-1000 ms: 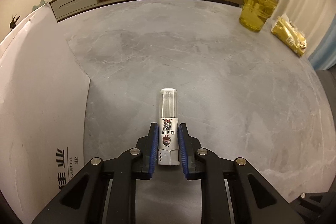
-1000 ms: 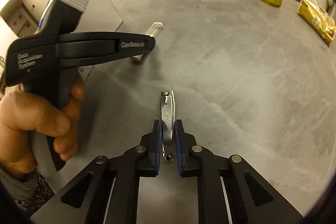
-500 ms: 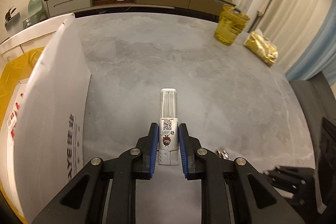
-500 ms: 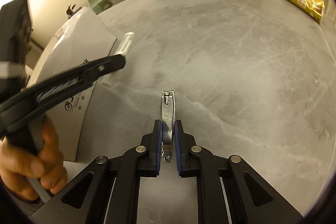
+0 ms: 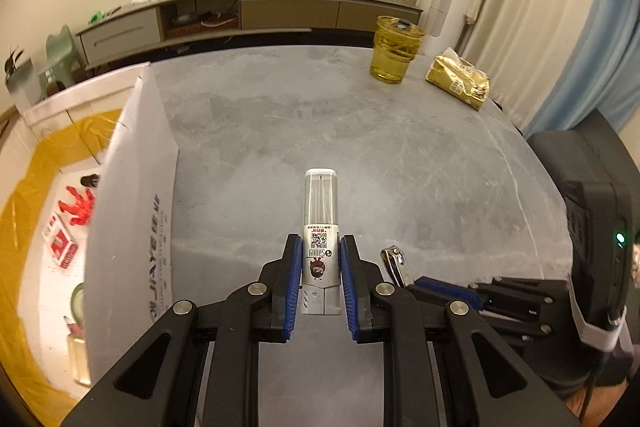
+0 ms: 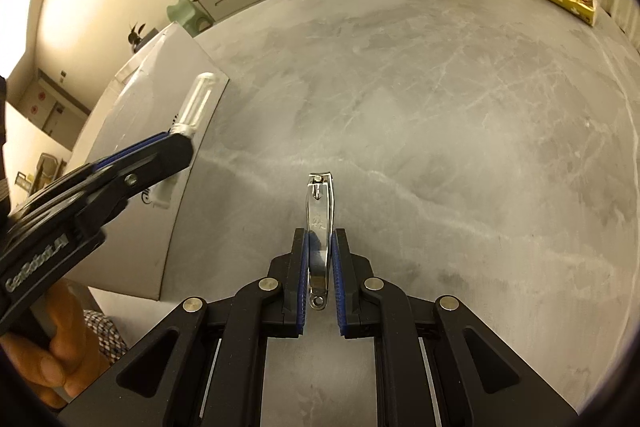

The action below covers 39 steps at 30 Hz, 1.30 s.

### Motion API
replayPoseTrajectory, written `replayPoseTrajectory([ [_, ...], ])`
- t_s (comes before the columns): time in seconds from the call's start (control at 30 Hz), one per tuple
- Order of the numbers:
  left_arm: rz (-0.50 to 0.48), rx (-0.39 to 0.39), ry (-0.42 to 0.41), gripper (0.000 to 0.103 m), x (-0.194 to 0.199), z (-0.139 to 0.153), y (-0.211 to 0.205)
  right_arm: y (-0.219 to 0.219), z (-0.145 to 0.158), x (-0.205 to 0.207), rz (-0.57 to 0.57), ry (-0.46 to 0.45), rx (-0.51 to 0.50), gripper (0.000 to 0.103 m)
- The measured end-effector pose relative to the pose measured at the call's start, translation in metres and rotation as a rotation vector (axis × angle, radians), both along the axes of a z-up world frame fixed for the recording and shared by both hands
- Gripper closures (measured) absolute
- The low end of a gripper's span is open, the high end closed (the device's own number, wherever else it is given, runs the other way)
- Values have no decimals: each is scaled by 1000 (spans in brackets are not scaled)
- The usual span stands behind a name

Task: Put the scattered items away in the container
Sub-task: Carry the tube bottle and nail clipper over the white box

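so the left gripper [image 5: 319, 279] has its blue pads clamped on a small white dispenser bottle [image 5: 320, 227] with a clear cap and a QR label, held up off the grey tabletop [image 5: 360, 131], near its left edge. Right beside it at that edge is the white cardboard box [image 5: 132, 211], flap up, yellow liner and a few bits already inside. The right gripper [image 6: 321, 279] is pinched tight on a metal nail clipper [image 6: 319, 223], also in the air. A jug of yellow oil [image 5: 394, 49] and a gold packet [image 5: 458, 81] sit at the far right corner
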<state>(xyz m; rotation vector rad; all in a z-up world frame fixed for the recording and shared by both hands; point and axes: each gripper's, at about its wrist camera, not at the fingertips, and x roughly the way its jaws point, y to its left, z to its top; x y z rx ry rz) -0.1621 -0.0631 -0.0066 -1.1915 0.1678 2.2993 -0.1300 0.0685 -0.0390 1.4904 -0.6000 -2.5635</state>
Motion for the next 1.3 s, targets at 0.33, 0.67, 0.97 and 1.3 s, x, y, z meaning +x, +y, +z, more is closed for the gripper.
replayPoseTrajectory([
  [0.33, -27, 16, 27, 83, 31, 19, -11, -2, 2, 13, -11, 23, 5, 91],
  [0.67, -39, 47, 34, 83, 51, 32, -20, -10, 9, 28, -8, 65, 41, 91],
  [0.97, -43, 85, 44, 83, 63, 43, -32, -19, 15, 41, 0, 88, 56, 91],
  [1.3, -44, 134, 43, 83, 71, 51, -47, -25, 22, 54, -10, 99, 32, 91],
])
